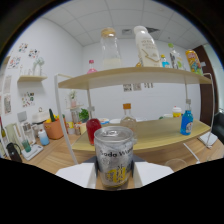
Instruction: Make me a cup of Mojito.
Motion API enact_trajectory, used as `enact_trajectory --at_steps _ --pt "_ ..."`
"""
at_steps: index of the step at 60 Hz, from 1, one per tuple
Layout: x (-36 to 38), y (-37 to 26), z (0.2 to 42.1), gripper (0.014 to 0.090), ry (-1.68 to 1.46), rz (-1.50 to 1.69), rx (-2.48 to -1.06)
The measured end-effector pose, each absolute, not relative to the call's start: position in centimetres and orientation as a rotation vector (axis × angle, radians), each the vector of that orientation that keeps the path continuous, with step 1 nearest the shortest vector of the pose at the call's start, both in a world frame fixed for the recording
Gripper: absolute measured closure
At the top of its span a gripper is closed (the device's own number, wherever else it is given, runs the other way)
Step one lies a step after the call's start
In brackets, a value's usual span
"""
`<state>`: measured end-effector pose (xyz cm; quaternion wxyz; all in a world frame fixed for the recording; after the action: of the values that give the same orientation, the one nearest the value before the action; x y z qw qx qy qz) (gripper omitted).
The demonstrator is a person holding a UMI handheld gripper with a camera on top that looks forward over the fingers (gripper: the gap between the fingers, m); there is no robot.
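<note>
The gripper (114, 181) points level and forward across the room, its two pale fingers (75, 175) spread to either side of a silver soda water can (115, 157). The can stands upright between them with its pull-tab top showing; the fingers appear clamped against its sides, holding it clear of the wooden counter (55, 157) below — though the lowest part of the can is hidden.

Beyond the can runs a two-tier wooden shelf (135, 76). On its upper board stand a clear jar (110, 49) and a tall cream-coloured bottle (146, 46) (with smaller bottles toward the far right end). On the lower board, a red bottle (92, 129) sits just behind the can near the left end, and a blue bottle (186, 122) toward the right end.

Off to the left on the counter stands an orange pot (54, 128), before a white wall hung with small pictures.
</note>
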<state>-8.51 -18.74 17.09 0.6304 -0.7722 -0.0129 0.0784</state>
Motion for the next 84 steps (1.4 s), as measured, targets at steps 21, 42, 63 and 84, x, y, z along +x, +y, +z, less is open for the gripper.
enact_trajectory --at_steps 21,42,63,84 --pt "-10.0 -18.1 8.5 0.0536 -0.081 0.162 -1.890" --pt "-10.2 -19.6 7.9 0.0502 -0.092 0.157 -1.883" --pt "-9.3 -24.7 11.5 0.0196 -0.061 0.118 -1.991" --pt "-4.0 -33.7 15.1 0.0186 -0.008 0.015 -2.080"
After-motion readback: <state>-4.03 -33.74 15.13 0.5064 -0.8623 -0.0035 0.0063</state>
